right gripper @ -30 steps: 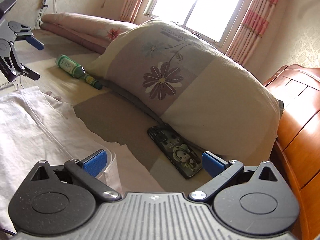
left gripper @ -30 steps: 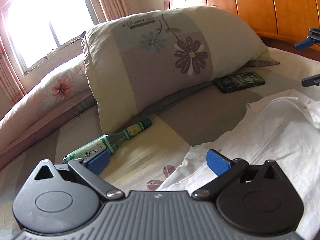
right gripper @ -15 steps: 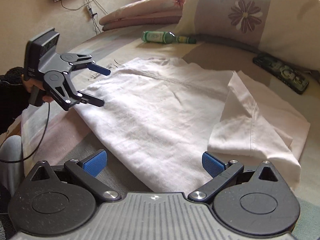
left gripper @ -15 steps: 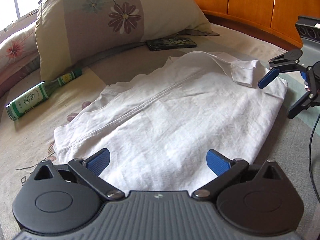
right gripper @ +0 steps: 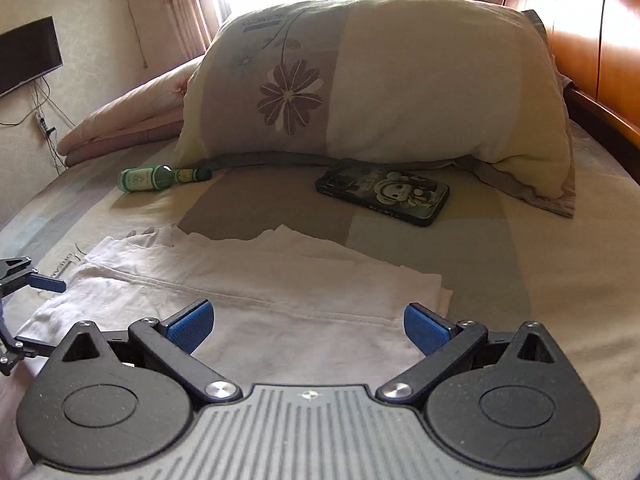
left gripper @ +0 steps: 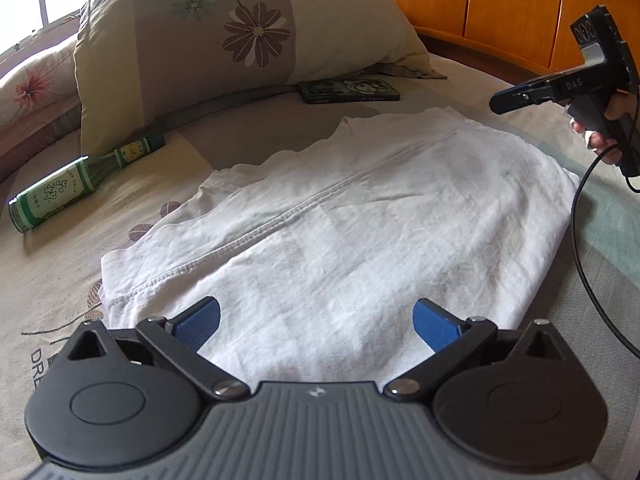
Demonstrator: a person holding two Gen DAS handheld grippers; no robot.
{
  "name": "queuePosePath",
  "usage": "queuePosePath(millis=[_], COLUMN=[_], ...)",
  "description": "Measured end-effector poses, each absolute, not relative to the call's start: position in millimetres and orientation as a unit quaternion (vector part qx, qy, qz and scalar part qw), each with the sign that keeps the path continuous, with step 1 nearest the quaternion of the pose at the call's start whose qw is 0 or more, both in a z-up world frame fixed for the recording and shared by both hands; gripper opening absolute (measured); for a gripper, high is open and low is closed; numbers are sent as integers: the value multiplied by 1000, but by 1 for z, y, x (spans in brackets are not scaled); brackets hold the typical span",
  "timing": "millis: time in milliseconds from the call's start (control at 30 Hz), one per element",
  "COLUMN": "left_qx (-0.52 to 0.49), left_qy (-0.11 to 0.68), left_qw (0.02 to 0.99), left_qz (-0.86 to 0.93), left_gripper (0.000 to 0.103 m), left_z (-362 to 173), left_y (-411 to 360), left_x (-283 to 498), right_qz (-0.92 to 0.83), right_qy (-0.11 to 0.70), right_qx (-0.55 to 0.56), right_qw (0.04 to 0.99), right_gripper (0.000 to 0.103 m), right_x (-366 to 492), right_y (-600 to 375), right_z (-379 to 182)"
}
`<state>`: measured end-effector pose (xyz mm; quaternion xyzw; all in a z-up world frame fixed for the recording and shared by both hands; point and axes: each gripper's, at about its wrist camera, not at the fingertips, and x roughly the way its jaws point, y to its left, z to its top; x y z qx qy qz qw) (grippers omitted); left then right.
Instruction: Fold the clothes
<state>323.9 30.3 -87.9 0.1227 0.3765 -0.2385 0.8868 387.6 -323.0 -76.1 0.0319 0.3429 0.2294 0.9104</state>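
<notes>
A white garment (left gripper: 340, 220) lies flat on the bed with a stitched seam running across it; in the right wrist view the garment (right gripper: 260, 280) shows layered edges on its far side. My left gripper (left gripper: 316, 322) hovers open over the garment's near edge, nothing between its blue pads. My right gripper (right gripper: 306, 326) is likewise open and empty above the cloth's other edge. Each gripper appears in the other's view: the right gripper (left gripper: 500, 102) is held by a hand (left gripper: 600, 140) at the upper right, and the left gripper (right gripper: 44, 312) stands open at the far left.
A large flowered pillow (left gripper: 240, 36) leans against the orange wooden headboard (left gripper: 500, 8). A green glass bottle (left gripper: 76, 184) and a phone in a cartoon case (right gripper: 384, 192) lie on the bedspread beyond the garment. A folded quilt (right gripper: 128, 120) and a wall TV (right gripper: 28, 56) are on the left.
Both views swung from the pillow down onto the garment. The flap that lay loose on the right side half a second ago now lies flat. Both grippers stayed open.
</notes>
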Motion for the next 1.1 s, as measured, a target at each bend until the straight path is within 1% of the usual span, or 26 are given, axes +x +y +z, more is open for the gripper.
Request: queuePosePath(millis=[200, 267, 333, 400, 467, 567, 633, 767, 867, 900, 933, 1100], left_qx=[109, 103, 88, 82, 81, 68, 69, 76, 67, 61, 54, 85], left_qy=[364, 379, 400, 393, 406, 386, 365, 372, 385, 387, 380, 372], left_qw=[892, 890, 888, 895, 893, 901, 907, 903, 907, 909, 913, 913], left_qz=[-244, -229, -210, -196, -174, -184, -198, -199, -155, -141, -141, -143], left_gripper=[102, 102, 102, 102, 102, 102, 102, 102, 102, 102, 102, 102], left_z=[-91, -98, -107, -111, -106, -89, -80, -93, -113, -118, -118, -101], left_y=[37, 45, 58, 70, 76, 77, 69, 49, 52, 55, 60, 55], left_x=[306, 300, 294, 284, 278, 268, 263, 266, 258, 253, 245, 232], right_qz=[262, 238, 220, 208, 204, 200, 194, 157, 121, 127, 134, 141], right_qy=[351, 374, 367, 360, 372, 381, 358, 327, 356, 353, 340, 355], right_qx=[-31, -32, -33, -45, -60, -62, -57, -65, -80, -70, -59, -71], right_qw=[899, 896, 903, 908, 904, 900, 912, 930, 923, 925, 929, 921], right_gripper=[103, 103, 103, 103, 103, 103, 103, 103, 103, 103, 103, 103], right_x=[327, 310, 289, 269, 261, 259, 265, 284, 291, 287, 280, 267], right_y=[-303, -303, -308, -309, -305, -301, -297, -281, -279, -285, -293, -298], right_z=[-99, -114, -126, -128, -123, -113, -106, -104, -127, -132, -133, -123])
